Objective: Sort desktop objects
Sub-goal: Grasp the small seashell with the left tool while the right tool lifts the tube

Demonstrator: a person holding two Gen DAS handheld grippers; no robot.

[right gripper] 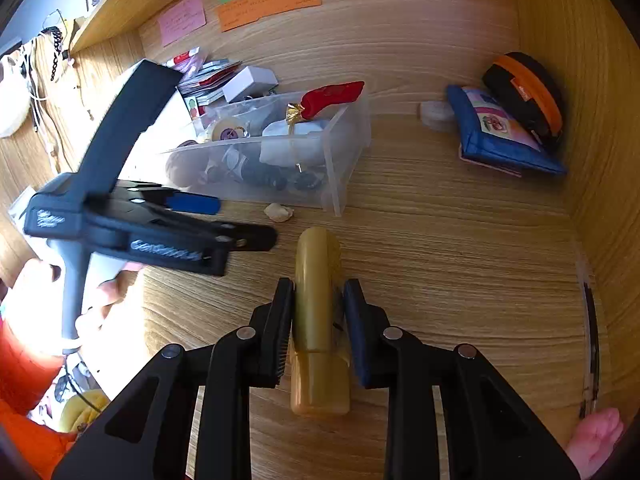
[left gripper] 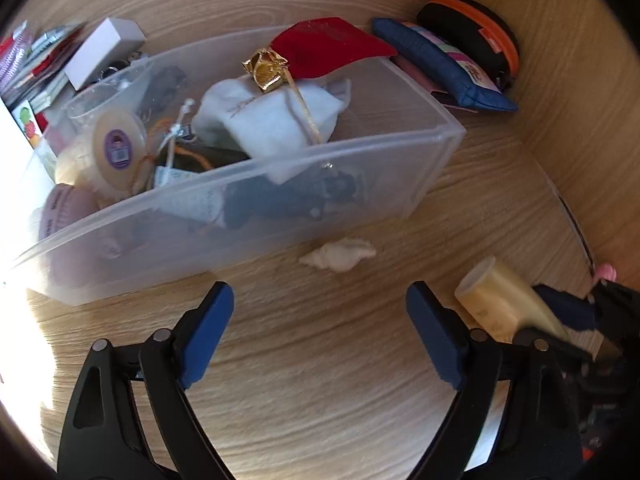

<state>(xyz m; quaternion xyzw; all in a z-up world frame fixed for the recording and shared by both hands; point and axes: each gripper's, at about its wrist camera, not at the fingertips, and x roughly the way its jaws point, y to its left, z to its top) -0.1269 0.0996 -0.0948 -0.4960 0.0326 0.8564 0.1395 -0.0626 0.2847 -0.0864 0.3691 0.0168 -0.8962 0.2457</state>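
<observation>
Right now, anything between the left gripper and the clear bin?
Only a small cream shell on the bare desk, just before the clear bin; left gripper is open. Left wrist view.

grippers: black frames, silver rivets | fingers (right gripper: pixel 358 332): blue pads | sleeve (right gripper: pixel 24 368): orange

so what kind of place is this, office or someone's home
Most likely a home desk nook: a wood-grain desktop closed in by matching side panels, coloured paper notes stuck on the back panel, and a clear plastic bin crammed with pouches and tape. Personal clutter suggests home, though I can't be sure.
</observation>
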